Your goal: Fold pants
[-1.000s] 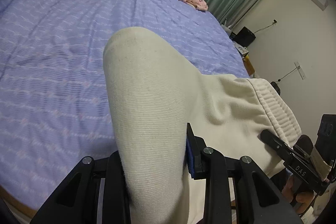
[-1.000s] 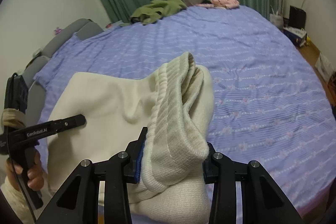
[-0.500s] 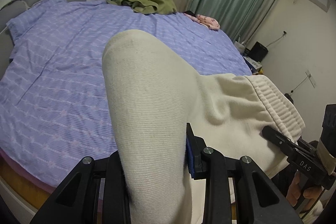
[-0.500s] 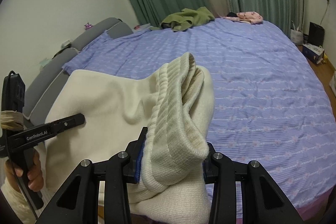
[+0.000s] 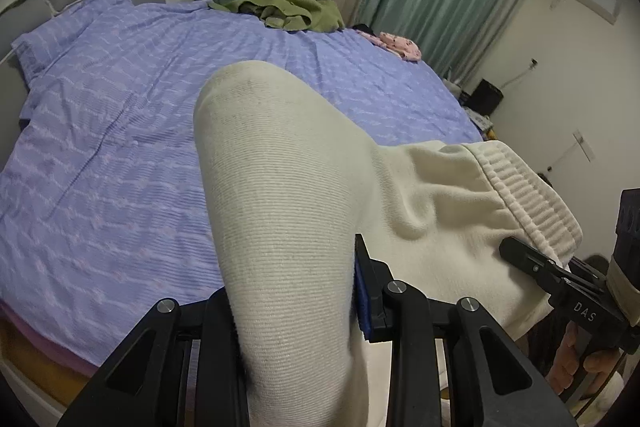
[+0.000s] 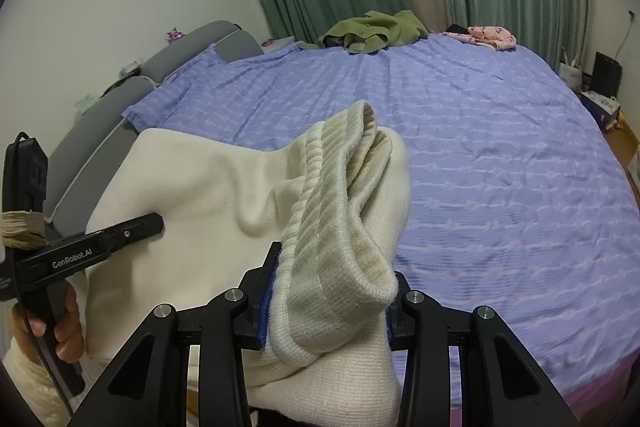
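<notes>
Cream knit pants (image 5: 288, 211) hang in the air between both grippers, in front of the bed. My left gripper (image 5: 296, 303) is shut on a bunched, folded part of the fabric that stands up before the camera. My right gripper (image 6: 328, 303) is shut on the ribbed waistband (image 6: 340, 203), which is doubled over between the blue pads. The right gripper (image 5: 560, 279) shows at the far right of the left wrist view, held by a hand. The left gripper (image 6: 100, 247) shows at the left of the right wrist view. The lower part of the pants is hidden.
A wide bed with a purple patterned sheet (image 6: 480, 147) lies ahead. A green garment (image 6: 372, 31) and a pink one (image 6: 486, 35) lie at its far edge by green curtains. A grey headboard (image 6: 120, 95) is at left. Boxes (image 6: 604, 103) stand on the floor at right.
Both grippers pulled back from the bed and rose with the pants. More of the bed, headboard and curtains came into view. The grips stayed the same.
</notes>
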A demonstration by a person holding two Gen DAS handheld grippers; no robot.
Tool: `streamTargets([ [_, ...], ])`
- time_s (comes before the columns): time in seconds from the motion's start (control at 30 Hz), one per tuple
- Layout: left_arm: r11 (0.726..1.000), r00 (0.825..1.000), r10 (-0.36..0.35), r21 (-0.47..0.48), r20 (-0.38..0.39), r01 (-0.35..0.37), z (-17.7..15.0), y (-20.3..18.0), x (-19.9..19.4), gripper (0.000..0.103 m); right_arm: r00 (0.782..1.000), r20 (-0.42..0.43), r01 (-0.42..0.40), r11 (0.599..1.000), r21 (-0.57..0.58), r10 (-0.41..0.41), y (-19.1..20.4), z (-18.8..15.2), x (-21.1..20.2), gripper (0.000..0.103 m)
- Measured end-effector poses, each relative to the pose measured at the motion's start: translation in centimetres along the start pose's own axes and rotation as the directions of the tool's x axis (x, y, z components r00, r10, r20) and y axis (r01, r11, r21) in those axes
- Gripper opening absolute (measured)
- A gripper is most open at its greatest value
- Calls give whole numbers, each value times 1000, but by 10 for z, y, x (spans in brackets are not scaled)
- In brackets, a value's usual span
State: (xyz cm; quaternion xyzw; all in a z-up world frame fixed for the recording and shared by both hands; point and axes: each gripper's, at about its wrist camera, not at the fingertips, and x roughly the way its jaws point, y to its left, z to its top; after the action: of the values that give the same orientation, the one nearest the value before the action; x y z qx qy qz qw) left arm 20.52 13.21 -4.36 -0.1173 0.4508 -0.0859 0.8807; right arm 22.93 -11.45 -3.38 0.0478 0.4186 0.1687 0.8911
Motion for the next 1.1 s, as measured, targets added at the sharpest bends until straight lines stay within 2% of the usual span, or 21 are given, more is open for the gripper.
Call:
streamTargets([
  [0.1,999,1000,6,51,-31,-4,8,38,-4,30,999,-20,34,997,66,-32,39,-4,20,40],
  [0.27,995,997,22,95,-71,-16,15,96,-15,30,998,-50,48,995,91,-43,100,-6,47,40],
  [0.4,998,997,35,61,-73,-30,14,136,-27,30,998,-67,12,999,53,-9,135,-5,64,40],
  [0.57,995,994,92,31,-56,-90,13,183,-40,30,996,-75,-53,998,21,54,171,-5,87,40],
  [0.73,996,994,89,13,-65,-88,22,232,-42,30,994,-96,-57,998,-15,55,213,-1,112,40],
  [0.93,997,995,56,56,-82,-51,47,301,-30,31,995,-96,-17,1000,3,17,266,9,147,40],
  [1.1,991,992,56,131,-116,-40,73,358,2,31,994,-112,9,999,32,-6,304,15,203,40],
])
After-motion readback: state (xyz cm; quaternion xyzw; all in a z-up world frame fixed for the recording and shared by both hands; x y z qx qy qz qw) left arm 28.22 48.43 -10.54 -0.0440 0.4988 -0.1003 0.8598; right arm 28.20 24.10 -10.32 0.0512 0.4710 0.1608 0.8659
